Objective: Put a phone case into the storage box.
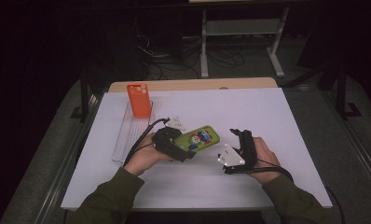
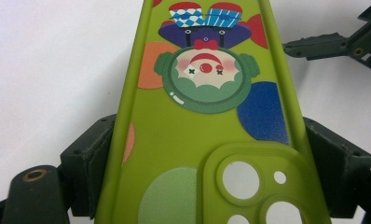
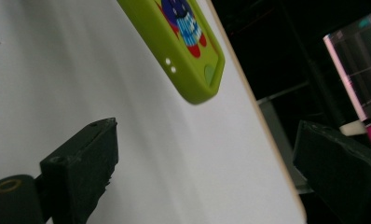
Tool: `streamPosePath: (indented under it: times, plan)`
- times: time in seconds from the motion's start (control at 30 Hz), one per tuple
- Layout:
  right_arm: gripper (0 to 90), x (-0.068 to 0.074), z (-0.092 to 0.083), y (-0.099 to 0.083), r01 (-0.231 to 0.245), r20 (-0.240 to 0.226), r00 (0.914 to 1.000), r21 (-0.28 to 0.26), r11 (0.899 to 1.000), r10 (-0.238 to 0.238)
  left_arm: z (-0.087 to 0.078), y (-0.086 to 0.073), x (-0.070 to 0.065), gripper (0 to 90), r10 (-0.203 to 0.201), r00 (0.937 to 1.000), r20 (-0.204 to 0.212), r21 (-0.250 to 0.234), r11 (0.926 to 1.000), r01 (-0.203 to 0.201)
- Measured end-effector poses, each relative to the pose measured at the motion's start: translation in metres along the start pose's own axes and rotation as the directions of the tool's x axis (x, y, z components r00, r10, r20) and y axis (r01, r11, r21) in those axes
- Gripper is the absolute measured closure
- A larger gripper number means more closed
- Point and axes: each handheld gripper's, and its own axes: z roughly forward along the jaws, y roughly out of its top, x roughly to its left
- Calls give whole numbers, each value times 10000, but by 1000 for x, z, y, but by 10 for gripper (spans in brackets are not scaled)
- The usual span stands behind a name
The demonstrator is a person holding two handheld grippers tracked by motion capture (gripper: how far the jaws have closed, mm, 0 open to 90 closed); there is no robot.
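Observation:
A green phone case (image 1: 200, 138) printed with a cartoon clown lies face up over the white table top, held at its camera-cutout end by my left gripper (image 1: 181, 150). In the left gripper view both black pads press on the case's (image 2: 207, 116) long edges, so the gripper is shut on it. My right gripper (image 1: 239, 136) sits just right of the case's far end, its jaws spread wide with nothing between them. The right gripper view shows the case's corner (image 3: 188, 51) ahead and above its open fingers (image 3: 85, 158), not touching.
An orange phone case (image 1: 139, 100) stands at the far end of a clear plastic rack (image 1: 126, 135) on the left of the white board (image 1: 267, 112). Beyond the far edge are a dark floor, cables and desk legs.

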Motion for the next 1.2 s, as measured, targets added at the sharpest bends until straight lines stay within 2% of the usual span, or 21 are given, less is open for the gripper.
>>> streamPosePath:
  times: [0.1,0.2,0.23,0.3,0.33,0.4,0.53,0.6,0.63,0.67,0.7,0.73,0.77,0.83,0.87,0.9,0.97,1.03,1.13,1.17,1.2]
  plan:
    - [77,4,1,3,611,281,9978,-145,9980,-606,1,0,-2,151,-196,9998,37,-81,9998,196]
    - [104,6,3,7,1390,492,9892,-107,9902,-1383,1,0,0,151,125,9999,39,170,9998,-126]
    - [109,8,4,8,1311,719,9890,-257,9910,-1290,1,0,-1,151,112,9999,48,153,9998,-112]
    - [125,10,4,12,1658,845,9830,-293,9857,-1628,1,0,0,151,172,9998,52,234,9996,-173]
    - [129,11,4,14,1750,891,9812,-354,9839,-1713,2,0,-2,151,-36,10000,88,91,10000,35]
    - [140,12,5,17,1964,1083,9758,-496,9793,-1902,3,-1,-2,151,-125,9999,81,5,9999,125]
    - [176,17,8,24,2382,1309,9647,-650,9690,-2284,0,0,1,151,226,9997,111,331,9992,-230]
    - [200,19,9,26,2649,1473,9562,-672,9619,-2530,1,-1,1,151,174,9998,94,208,9996,-176]
    - [208,22,10,26,2554,1380,9597,-663,9646,-2447,1,-1,0,151,69,9999,105,141,9999,-71]
    - [218,22,11,28,2802,1543,9515,-761,9569,-2663,1,-1,1,151,88,9999,105,162,9998,-90]
    - [232,24,11,29,2849,1516,9503,-706,9560,-2720,1,-1,0,151,26,10000,96,106,9999,-27]
    - [243,25,13,29,3038,1505,9449,-718,9500,-2908,1,-1,1,151,82,9999,100,152,9998,-83]
    - [258,27,13,30,2893,1527,9489,-698,9547,-2763,2,-1,0,151,-56,9999,102,36,10000,55]
    - [282,30,14,31,3103,1652,9412,-776,9475,-2947,1,-1,0,151,-57,9999,97,44,10000,57]
    - [297,29,16,31,3432,1699,9298,-801,9358,-3265,1,-1,0,151,-38,9999,98,60,10000,38]
    - [314,30,16,31,3541,1811,9245,-825,9316,-3354,2,-1,-1,151,-136,9999,106,-22,9999,136]
    - [346,32,17,31,3644,1846,9204,-848,9274,-3447,2,-1,-1,152,-91,9999,105,-3,10000,91]
    - [395,33,17,31,3802,1916,9132,-819,9213,-3598,1,0,1,151,185,9998,102,234,9995,-188]
    - [484,36,18,31,4000,1976,9038,-746,9135,-3796,1,0,1,151,154,9998,94,227,9996,-156]
    - [509,38,18,31,4078,2021,8996,-720,9102,-3871,2,-1,-1,151,-91,9999,98,20,10000,90]
    - [537,39,18,31,4139,2078,8960,-712,9075,-3924,2,-1,-1,152,-87,9999,99,18,10000,87]
